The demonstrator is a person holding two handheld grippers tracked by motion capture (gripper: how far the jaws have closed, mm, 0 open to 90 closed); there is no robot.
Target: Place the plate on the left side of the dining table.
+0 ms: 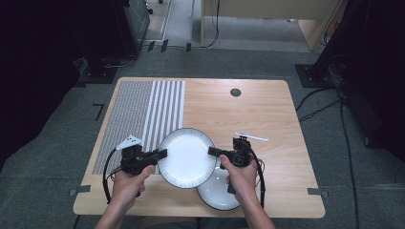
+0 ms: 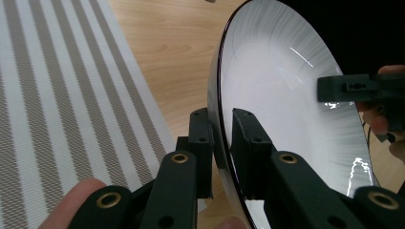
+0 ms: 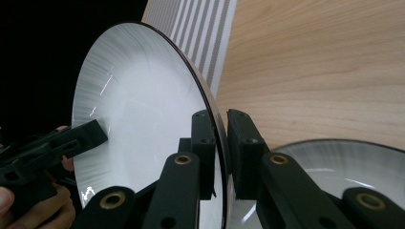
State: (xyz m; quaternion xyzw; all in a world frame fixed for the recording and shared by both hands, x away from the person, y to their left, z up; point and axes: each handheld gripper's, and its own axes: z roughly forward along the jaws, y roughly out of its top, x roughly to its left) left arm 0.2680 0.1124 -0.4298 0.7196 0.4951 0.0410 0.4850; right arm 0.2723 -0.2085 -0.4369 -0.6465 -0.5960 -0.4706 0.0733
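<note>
Upper plate (image 1: 186,157) held between both grippers, above the surface (image 1: 267,114), partly over a second plate (image 1: 217,191) near the front edge. Left gripper (image 1: 162,153) clamps the plate's left rim; in the left gripper view the rim (image 2: 220,143) runs between the two jaws, which are closed tight on it. Right gripper (image 1: 213,151) grips the opposite rim the same way, jaws pinched shut on the edge (image 3: 222,138). Striped mat (image 1: 143,114) lies to the left, just beside the plate. Small white stick (image 1: 252,138) lies behind the right gripper.
</note>
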